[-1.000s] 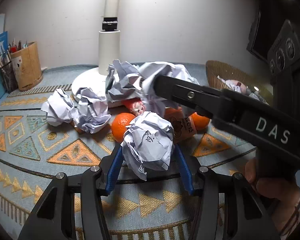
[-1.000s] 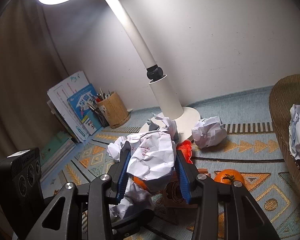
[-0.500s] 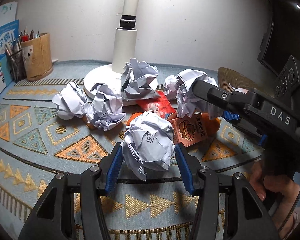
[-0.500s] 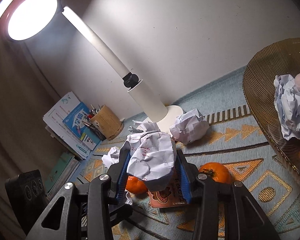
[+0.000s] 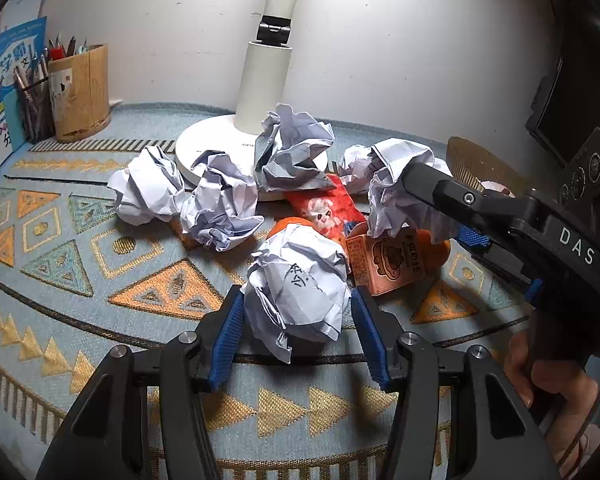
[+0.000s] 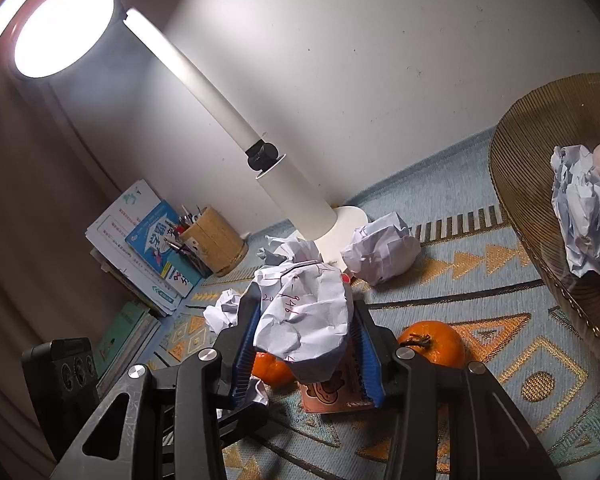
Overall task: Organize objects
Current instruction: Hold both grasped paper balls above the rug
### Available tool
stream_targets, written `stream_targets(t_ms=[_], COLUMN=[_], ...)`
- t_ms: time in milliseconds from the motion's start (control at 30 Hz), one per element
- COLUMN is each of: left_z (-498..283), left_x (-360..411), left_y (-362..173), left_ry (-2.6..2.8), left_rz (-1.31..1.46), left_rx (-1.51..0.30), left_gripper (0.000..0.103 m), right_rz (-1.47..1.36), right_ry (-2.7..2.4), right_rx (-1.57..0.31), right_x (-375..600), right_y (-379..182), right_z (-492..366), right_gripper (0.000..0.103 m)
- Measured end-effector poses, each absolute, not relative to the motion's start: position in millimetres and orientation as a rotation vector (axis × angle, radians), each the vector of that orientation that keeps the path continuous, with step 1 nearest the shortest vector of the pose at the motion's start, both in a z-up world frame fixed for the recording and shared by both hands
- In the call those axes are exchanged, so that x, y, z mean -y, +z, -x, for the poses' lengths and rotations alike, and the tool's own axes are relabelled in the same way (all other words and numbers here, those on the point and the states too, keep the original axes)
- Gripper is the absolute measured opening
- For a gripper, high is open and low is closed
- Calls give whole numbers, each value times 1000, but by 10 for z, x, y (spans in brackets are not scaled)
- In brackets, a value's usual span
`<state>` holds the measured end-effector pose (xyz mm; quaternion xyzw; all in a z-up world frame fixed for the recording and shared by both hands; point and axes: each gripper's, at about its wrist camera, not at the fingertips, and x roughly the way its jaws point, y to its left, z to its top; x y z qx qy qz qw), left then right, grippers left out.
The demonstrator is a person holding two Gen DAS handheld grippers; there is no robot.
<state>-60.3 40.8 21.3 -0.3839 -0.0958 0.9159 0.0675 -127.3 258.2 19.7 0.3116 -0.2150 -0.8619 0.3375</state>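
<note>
We see a patterned tablecloth [image 5: 72, 280] with free room at the near left; the far edge meets the wall, crowded by the lamp base [image 5: 204, 148] and loose paper wads [image 5: 220, 204]. A ribbed bowl [image 6: 540, 184] sits right, rim just beside the pile. Right gripper [image 6: 304, 320] clamps a crumpled paper ball [image 6: 300, 312] raised over the juice carton [image 6: 332, 392]. Left gripper [image 5: 296, 312] pinches another paper ball [image 5: 300, 284], low over the cloth. Both balls are roundish, with no clear long axis.

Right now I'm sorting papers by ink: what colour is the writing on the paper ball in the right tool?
Red, seen best in the right wrist view on the paper ball.
</note>
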Motion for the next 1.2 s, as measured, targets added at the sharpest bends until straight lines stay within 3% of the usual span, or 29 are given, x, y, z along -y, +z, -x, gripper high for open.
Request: stream_targets(t_ms=[1200], left_z=[626], left_x=[-366], left_y=[164], left_ry=[2745], left_rz=[1186], left_rx=[338], left_gripper=[52], right_rz=[-843], right_ry=[-2222], right_rx=[575], right_x=[-2556], right_y=[143], right_z=[1234], right_gripper=[44])
